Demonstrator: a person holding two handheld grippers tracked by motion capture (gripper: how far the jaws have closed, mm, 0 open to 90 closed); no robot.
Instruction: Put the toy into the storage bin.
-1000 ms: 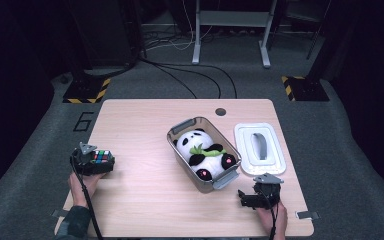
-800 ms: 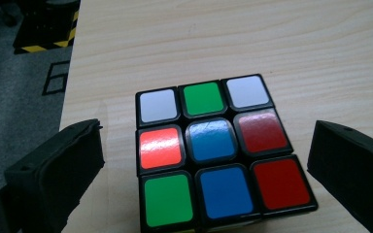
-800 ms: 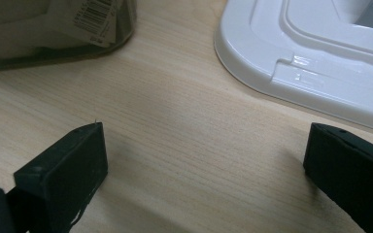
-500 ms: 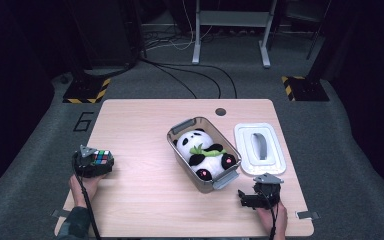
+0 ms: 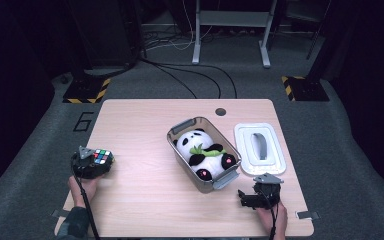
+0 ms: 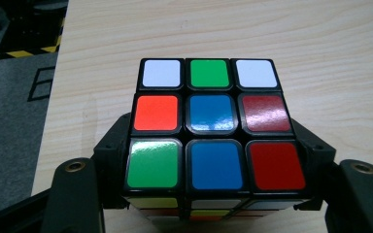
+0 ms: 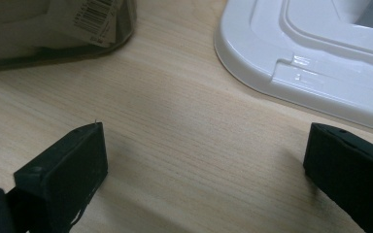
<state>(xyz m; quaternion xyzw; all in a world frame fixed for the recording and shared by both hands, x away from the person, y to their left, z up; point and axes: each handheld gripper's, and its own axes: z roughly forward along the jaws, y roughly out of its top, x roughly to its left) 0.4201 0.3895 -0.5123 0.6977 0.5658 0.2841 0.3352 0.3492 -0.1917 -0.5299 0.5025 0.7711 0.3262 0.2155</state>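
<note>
I count one pale wooden table (image 5: 145,200), one clear plastic bin (image 5: 180,132) holding one black-and-white plush panda (image 5: 202,152), one white moulded plastic lid (image 5: 260,147) lying beside it, and one glossy multicoloured puzzle cube (image 6: 213,124) near the table's left edge. My left gripper (image 5: 91,164) has just been closing, and its jaws now clasp the cube's sides; its own view shows nine rounded stickers the high view blurs. My right gripper (image 7: 204,170) rests on the table with jaws spread wide, its view catching the bin's barcode label (image 7: 93,14).
</note>
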